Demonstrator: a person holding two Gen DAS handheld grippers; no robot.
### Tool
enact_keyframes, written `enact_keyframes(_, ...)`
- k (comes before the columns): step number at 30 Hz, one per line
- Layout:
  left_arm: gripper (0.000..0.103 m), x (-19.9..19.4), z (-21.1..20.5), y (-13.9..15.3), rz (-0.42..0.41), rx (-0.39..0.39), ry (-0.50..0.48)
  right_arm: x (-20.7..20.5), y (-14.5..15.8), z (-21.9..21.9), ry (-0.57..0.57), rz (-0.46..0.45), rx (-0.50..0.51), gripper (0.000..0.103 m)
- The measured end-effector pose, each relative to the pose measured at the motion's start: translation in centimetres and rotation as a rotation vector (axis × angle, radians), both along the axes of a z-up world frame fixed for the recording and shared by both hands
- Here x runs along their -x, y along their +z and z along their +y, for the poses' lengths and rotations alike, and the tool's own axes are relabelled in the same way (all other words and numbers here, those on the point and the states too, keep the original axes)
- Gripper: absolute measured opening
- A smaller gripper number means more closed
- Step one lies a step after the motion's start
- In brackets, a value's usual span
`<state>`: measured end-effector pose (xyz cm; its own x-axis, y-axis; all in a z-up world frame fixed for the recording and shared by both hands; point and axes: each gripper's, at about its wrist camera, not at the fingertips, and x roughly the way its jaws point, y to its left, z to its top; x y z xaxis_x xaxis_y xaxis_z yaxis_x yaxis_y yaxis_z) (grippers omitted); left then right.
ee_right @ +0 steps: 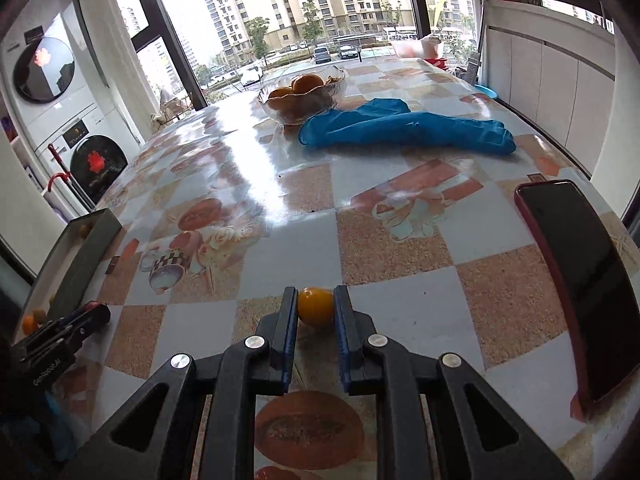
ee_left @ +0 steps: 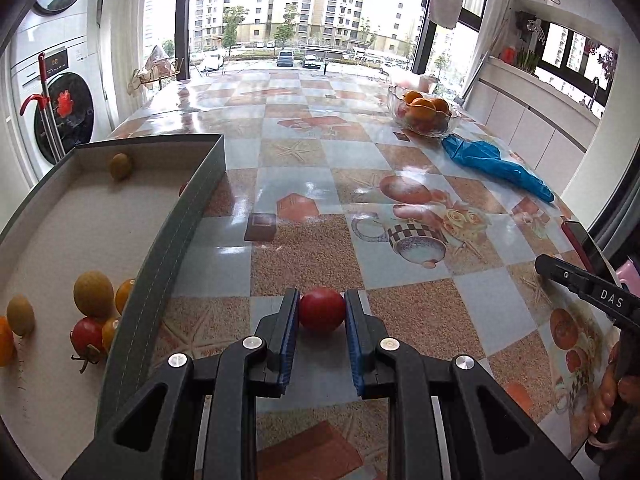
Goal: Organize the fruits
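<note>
— Left gripper (ee_left: pixel 322 312)?
— Clamped on a red tomato (ee_left: pixel 322 309), just beside the grey box (ee_left: pixel 168 240) at the tabletop's left edge.
— Right gripper (ee_right: pixel 315 307)?
— Pinching a small orange fruit (ee_right: pixel 315 305) — near the front edge.

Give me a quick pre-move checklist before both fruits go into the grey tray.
1. Left hand-held gripper shut on red tomato: ok.
2. Right hand-held gripper shut on small orange fruit: ok.
3. Free space in grey tray: ok, fruit clustered near one end.
4. Blue cloth and phone away from both grips: ok.
5. Fruits lifted off table: cannot tell.
</note>
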<state>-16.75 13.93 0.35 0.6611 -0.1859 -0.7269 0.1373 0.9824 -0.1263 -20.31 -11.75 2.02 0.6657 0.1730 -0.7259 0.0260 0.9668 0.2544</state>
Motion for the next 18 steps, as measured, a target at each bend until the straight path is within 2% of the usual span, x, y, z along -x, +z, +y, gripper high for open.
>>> enact_keyframes(18, 0.024, 0.01, -0.11, 0.02, 0.000, -0.010, -0.001, 0.13, -0.04, 0.17, 0.001, -0.003, 0.010, 0.019)
